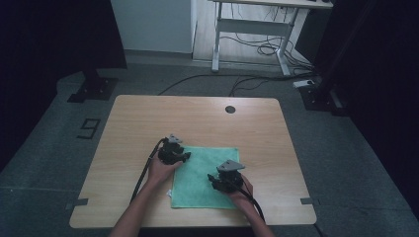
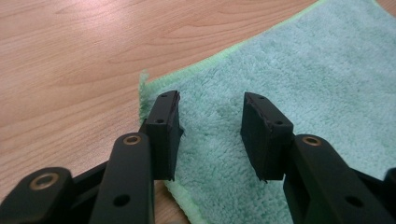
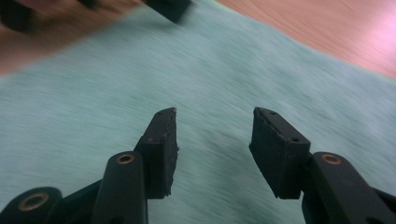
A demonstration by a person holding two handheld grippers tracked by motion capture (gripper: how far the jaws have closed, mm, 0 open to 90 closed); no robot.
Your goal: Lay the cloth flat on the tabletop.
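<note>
Green terry cloth (image 1: 205, 177) lies flat on pale wooden table (image 1: 138, 118), near edge; left gripper (image 2: 212, 116) spread over its far-left corner, nearer an edge; right gripper (image 3: 215, 135) spread, above cloth's right side.

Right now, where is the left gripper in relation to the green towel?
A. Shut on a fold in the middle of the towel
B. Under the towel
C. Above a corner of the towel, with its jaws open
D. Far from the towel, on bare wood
C: the left gripper has its jaws spread apart with nothing between them, just over a corner of the green towel, whose hem meets the bare wooden table there.
</note>
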